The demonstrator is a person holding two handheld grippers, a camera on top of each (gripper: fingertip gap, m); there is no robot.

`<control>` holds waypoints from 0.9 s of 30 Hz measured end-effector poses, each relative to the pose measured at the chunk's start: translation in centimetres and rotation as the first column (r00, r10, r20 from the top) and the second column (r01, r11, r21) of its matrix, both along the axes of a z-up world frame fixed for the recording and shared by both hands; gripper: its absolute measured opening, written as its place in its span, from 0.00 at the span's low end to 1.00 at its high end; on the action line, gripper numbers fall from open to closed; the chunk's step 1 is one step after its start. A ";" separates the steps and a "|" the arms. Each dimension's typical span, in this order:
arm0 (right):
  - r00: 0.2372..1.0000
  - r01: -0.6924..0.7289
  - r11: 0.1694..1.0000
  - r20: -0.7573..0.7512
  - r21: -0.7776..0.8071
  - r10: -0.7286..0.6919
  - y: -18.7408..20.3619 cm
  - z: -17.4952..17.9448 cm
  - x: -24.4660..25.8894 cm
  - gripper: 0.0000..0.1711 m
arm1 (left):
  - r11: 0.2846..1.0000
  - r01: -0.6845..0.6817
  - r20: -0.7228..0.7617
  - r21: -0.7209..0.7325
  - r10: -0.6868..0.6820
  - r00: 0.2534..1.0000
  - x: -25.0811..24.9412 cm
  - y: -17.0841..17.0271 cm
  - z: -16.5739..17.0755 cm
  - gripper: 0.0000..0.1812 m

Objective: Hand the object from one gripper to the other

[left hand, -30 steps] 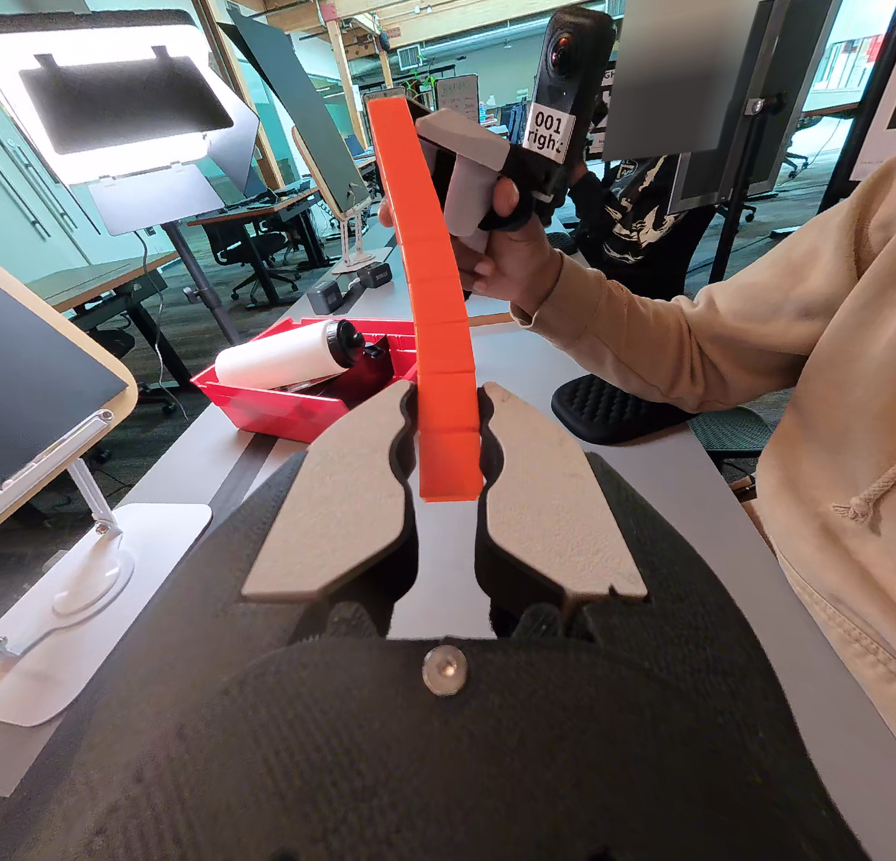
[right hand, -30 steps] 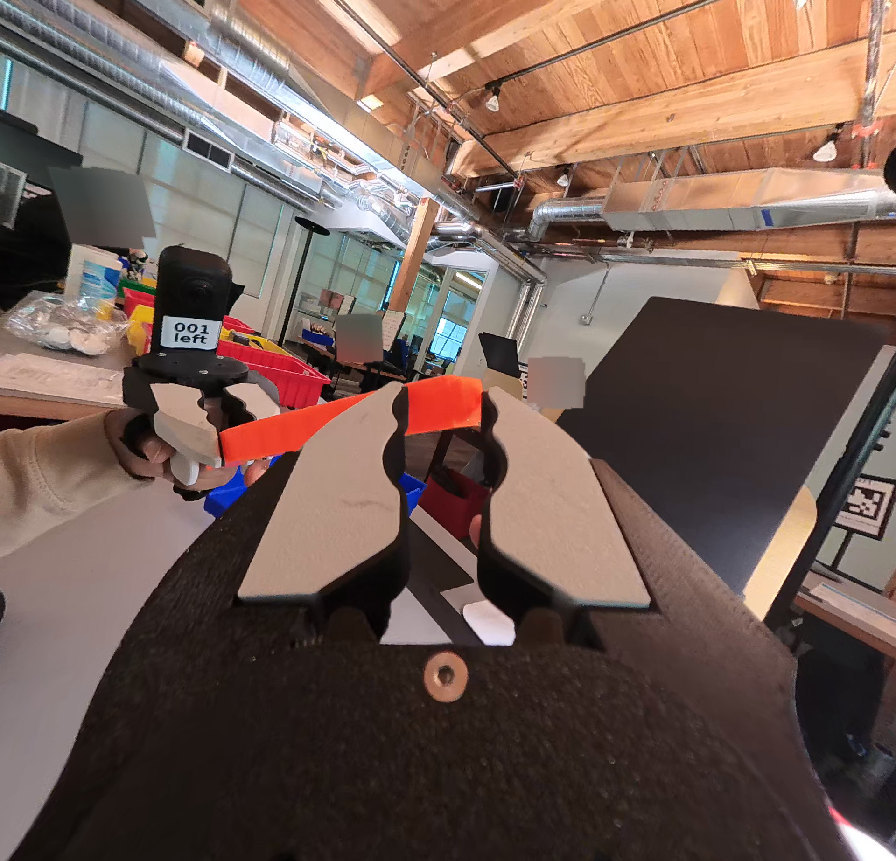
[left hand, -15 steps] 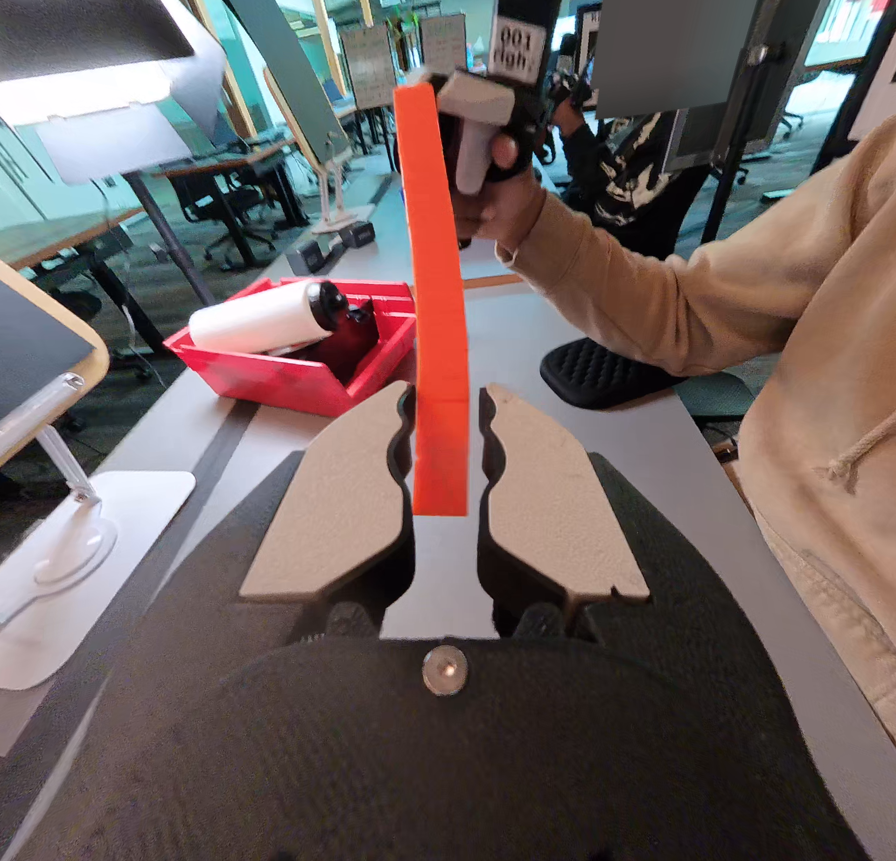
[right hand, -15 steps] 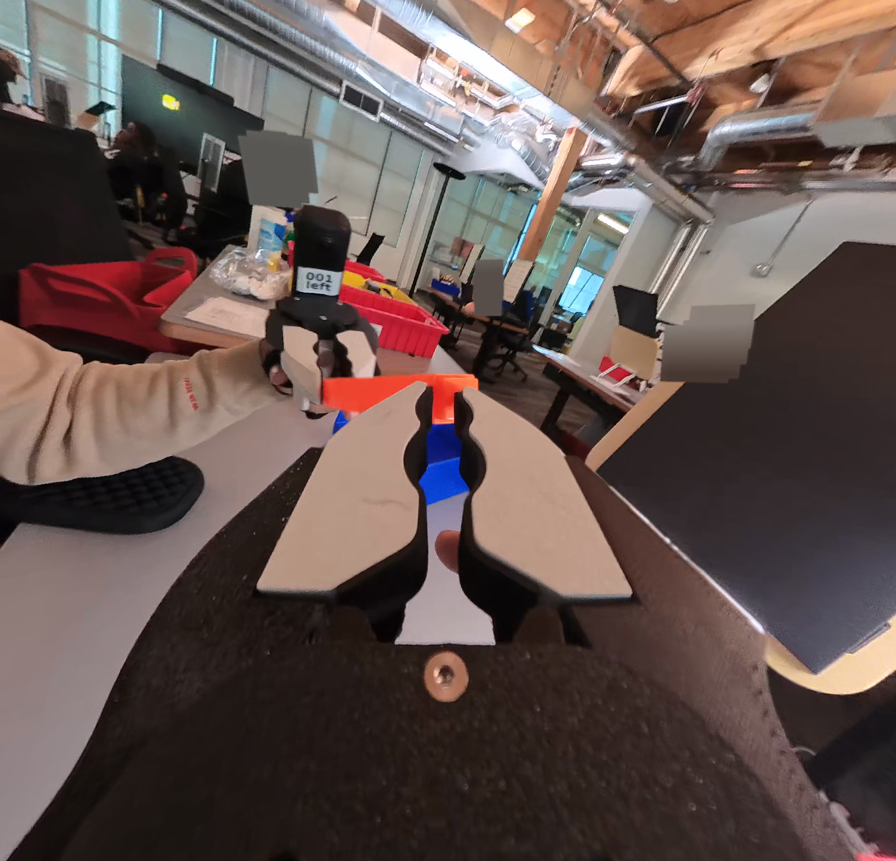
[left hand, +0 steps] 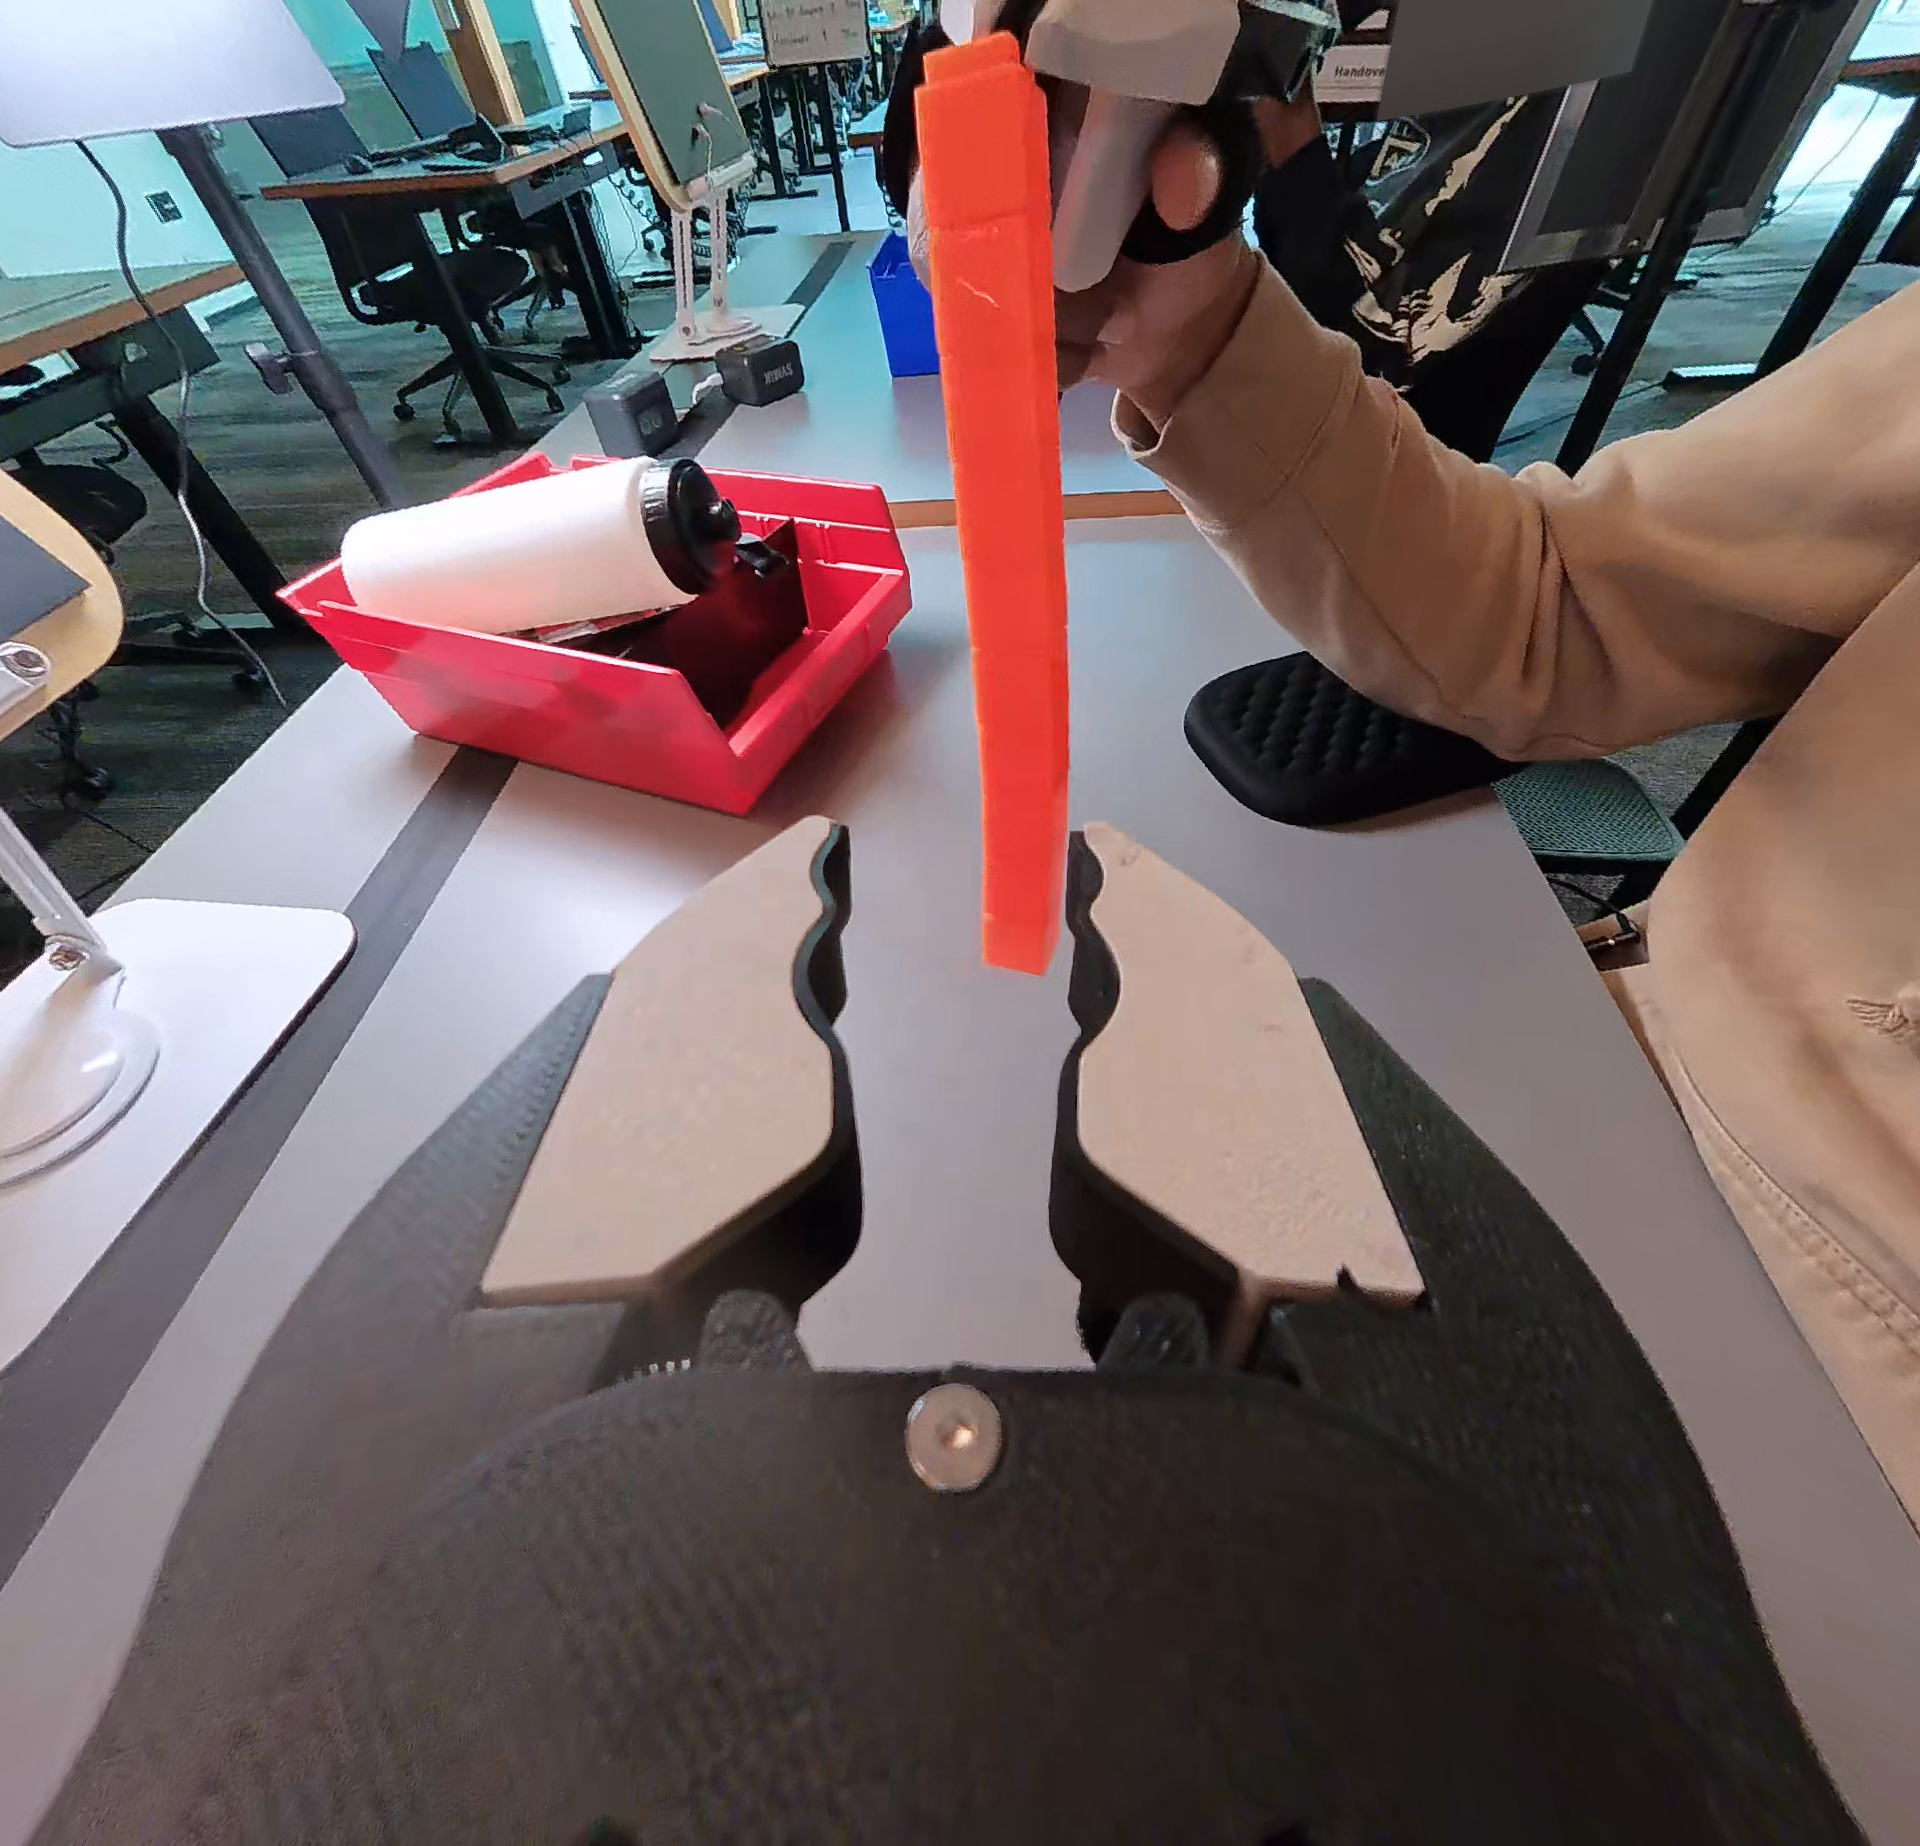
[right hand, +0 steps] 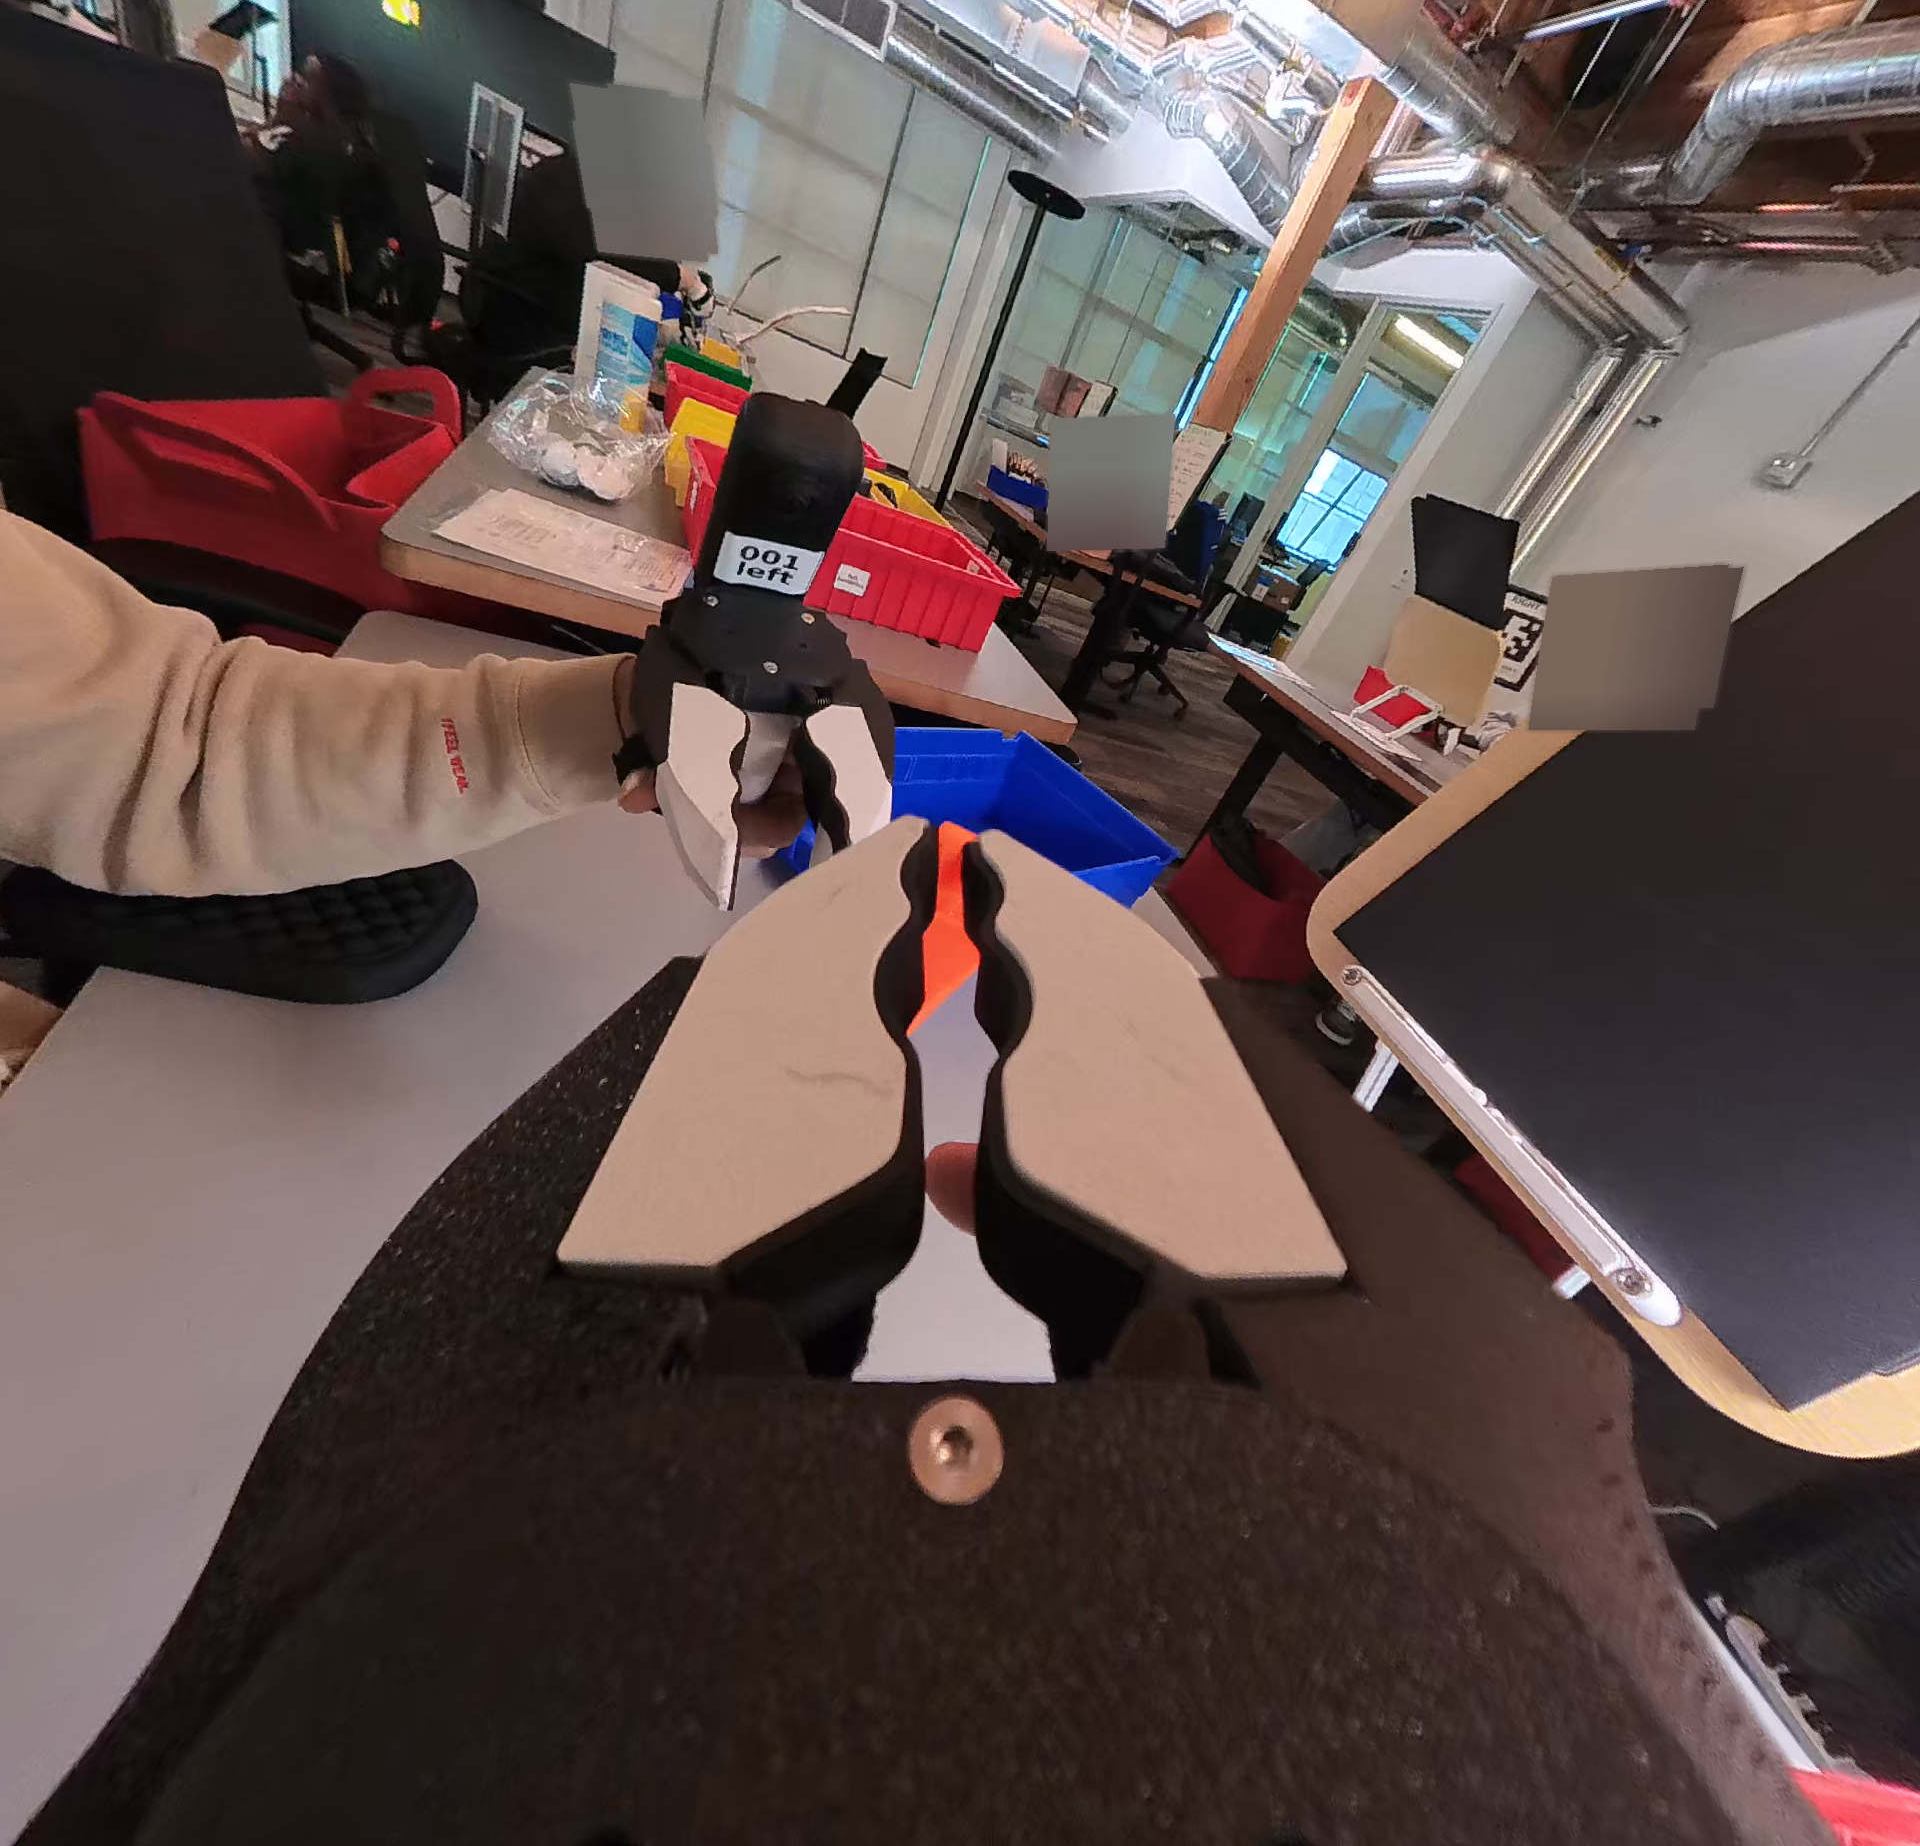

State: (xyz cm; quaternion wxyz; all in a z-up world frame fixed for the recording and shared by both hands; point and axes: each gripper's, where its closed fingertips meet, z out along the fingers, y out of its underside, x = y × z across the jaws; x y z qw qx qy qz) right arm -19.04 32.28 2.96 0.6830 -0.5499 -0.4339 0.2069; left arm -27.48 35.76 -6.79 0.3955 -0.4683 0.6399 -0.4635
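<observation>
The orange bar (left hand: 1013,508) looks like smooth matt plastic built of stacked segments, above a smooth grey table (left hand: 1299,965) where a glossy red plastic bin (left hand: 623,716) (holding a white matt bottle (left hand: 509,560)) sits left of the bar.

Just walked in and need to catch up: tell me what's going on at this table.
A person is passing a long orange bar between two handheld grippers. The right gripper is shut on the bar's far end, holding it up over the grey table. The left gripper is open, with the bar's near end between its fingers and a clear gap on one side. A red bin holding a white bottle sits untouched nearby.
</observation>
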 end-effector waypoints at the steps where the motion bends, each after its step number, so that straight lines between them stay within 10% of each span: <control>1: 1.000 0.007 1.000 -0.004 0.006 -0.007 0.0 0.2 0.2 0.03 | 1.000 -0.003 0.005 0.000 0.003 1.000 -0.1 0.1 0.1 0.22; 13: 0.984 0.178 0.981 0.005 0.072 -0.179 -0.8 2.1 5.2 0.03 | 1.000 -0.025 0.020 -0.006 0.025 0.999 0.9 -0.1 0.1 0.22; 27: 0.989 -0.143 0.990 0.022 0.015 0.143 -2.4 0.1 -3.8 0.03 | 0.997 0.055 0.040 0.063 -0.057 0.998 3.3 -4.8 0.7 0.31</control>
